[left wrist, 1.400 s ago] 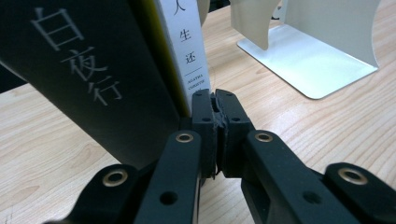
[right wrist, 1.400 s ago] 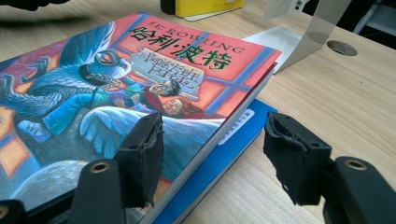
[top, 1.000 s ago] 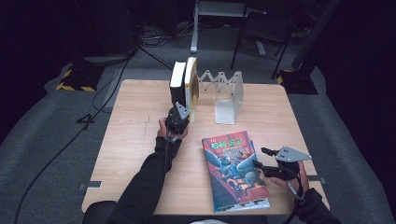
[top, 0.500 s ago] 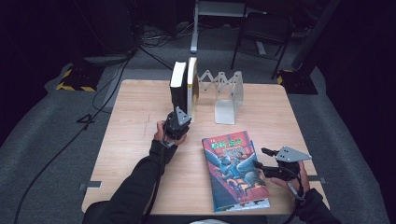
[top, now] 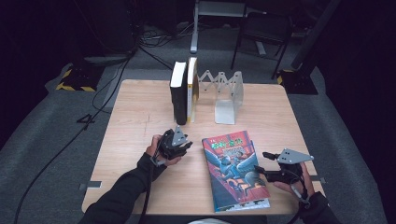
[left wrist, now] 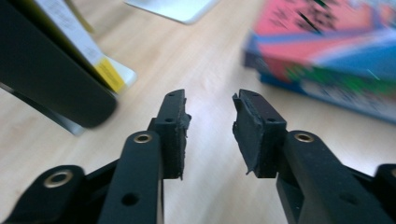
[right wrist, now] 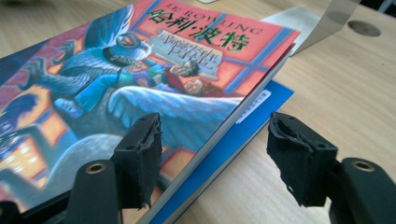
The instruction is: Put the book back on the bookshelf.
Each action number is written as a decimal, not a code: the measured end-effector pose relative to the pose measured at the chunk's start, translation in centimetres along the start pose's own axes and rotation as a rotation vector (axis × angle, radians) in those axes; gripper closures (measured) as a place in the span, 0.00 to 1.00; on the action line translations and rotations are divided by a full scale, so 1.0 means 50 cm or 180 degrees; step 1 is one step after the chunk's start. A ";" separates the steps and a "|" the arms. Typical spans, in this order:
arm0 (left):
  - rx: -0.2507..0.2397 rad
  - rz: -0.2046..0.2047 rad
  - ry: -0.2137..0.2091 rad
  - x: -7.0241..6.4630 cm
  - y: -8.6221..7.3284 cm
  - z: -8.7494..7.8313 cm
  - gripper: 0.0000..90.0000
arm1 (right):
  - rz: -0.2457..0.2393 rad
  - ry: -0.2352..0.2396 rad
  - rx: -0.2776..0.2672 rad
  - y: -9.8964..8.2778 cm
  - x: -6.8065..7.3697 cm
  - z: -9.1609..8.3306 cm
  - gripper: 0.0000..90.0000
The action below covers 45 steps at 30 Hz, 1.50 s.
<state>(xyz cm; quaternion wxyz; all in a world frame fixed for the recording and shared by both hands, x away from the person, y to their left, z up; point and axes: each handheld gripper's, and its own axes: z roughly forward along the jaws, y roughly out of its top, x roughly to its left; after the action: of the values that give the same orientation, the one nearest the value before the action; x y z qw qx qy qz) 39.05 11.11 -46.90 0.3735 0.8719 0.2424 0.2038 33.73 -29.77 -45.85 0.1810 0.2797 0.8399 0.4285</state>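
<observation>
With two books being kept upright in the rack, the flat book is being straddled by the right gripper, its jaws released, while the left gripper, jaws just opening on nothing, is being held near it.

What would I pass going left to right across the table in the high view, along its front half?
Left gripper → colourful book lying flat → right gripper, its jaws at the book's right edge.
</observation>
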 end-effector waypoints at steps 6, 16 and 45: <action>0.0172 0.0178 -0.0305 -0.035 -0.037 -0.026 0.61 | 0.0032 0.0137 0.0112 -0.004 0.011 -0.018 0.34; 0.0430 0.0207 -0.0510 -0.054 -0.087 -0.044 0.49 | -0.0097 0.0374 0.0496 -0.024 0.049 -0.079 0.33; 0.0278 -0.0110 -0.0726 -0.034 -0.098 -0.024 0.36 | 0.0063 0.0566 0.0465 -0.004 0.036 -0.083 0.48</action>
<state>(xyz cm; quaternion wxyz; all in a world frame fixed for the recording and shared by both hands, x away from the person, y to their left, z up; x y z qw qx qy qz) 35.72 13.74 -50.14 0.3638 0.9005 0.2220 0.0861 30.02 -31.32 -43.77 0.0806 0.2614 0.8788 0.3911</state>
